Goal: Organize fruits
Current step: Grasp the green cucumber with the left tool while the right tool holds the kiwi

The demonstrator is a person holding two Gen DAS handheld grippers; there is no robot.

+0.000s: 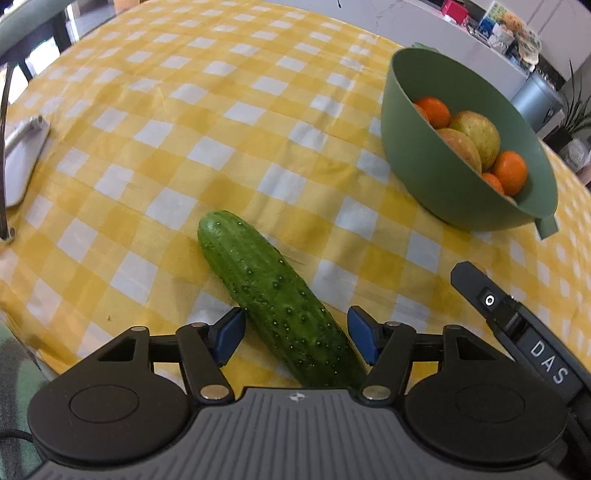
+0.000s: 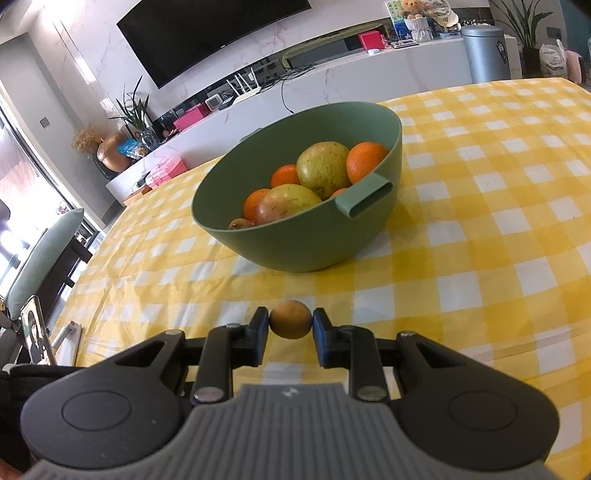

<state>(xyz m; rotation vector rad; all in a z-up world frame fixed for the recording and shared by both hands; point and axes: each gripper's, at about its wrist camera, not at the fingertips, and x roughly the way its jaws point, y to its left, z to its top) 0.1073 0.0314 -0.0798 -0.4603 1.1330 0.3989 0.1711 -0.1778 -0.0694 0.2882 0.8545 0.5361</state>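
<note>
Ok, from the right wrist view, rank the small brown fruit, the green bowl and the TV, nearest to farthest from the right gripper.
1. Small brown fruit: clamped between the right gripper jaws.
2. Green bowl: straight ahead on the tablecloth.
3. TV: on the far wall.

Both wrist views – close, downward – share bowl [image 1: 417, 162].

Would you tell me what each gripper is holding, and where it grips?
The right gripper pinches a small round fruit by its two sides. The left gripper holds nothing: its open jaws straddle the cucumber.
</note>
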